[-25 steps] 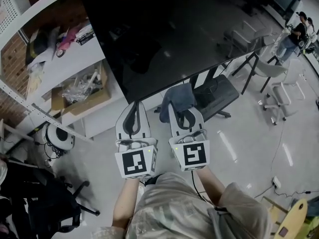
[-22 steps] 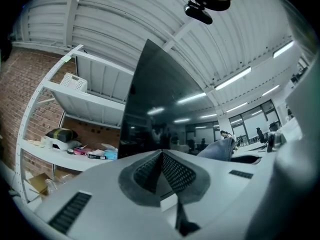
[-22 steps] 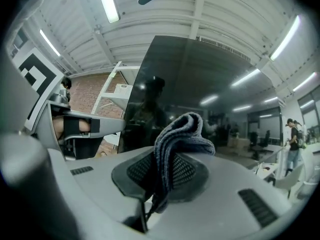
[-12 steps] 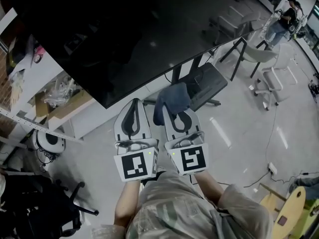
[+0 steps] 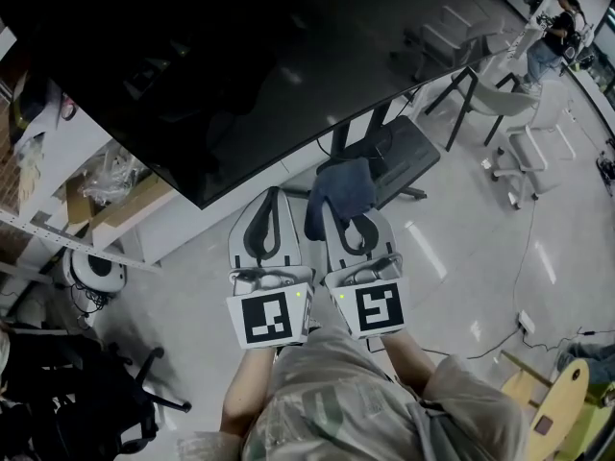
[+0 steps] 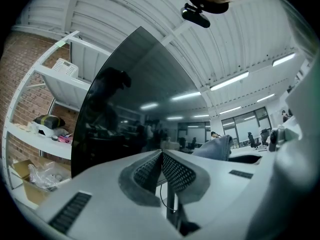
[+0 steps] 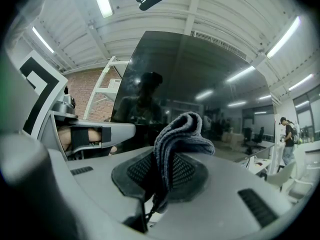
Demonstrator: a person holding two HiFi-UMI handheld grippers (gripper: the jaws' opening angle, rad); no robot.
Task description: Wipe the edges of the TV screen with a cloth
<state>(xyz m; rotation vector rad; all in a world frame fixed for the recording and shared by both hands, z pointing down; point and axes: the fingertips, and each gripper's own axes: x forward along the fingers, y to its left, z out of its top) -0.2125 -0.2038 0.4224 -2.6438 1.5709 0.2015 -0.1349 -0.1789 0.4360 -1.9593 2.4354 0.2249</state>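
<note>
A large dark TV screen (image 5: 240, 65) on a black stand (image 5: 399, 157) fills the upper left of the head view; its lower corner is just ahead of my grippers. My right gripper (image 5: 336, 207) is shut on a folded blue-grey cloth (image 5: 341, 188), which sticks out past the jaws. In the right gripper view the cloth (image 7: 175, 139) is pinched between the pads, with the TV screen (image 7: 200, 84) behind it. My left gripper (image 5: 272, 195) is shut with nothing in it, close below the screen's lower edge. The left gripper view shows its jaws (image 6: 161, 156) pressed together before the TV screen (image 6: 135, 99).
White shelving (image 5: 67, 229) with a cardboard box (image 5: 125, 195) and bags stands left of the TV. A black office chair (image 5: 77, 392) is at lower left. White chairs (image 5: 524, 152) and a person (image 5: 548, 36) are at upper right. A cable and socket (image 5: 524, 325) lie on the floor.
The head view has swung so the TV fills more of the frame. Both grippers have shifted slightly right and stay side by side; the cloth stays clamped in the right one.
</note>
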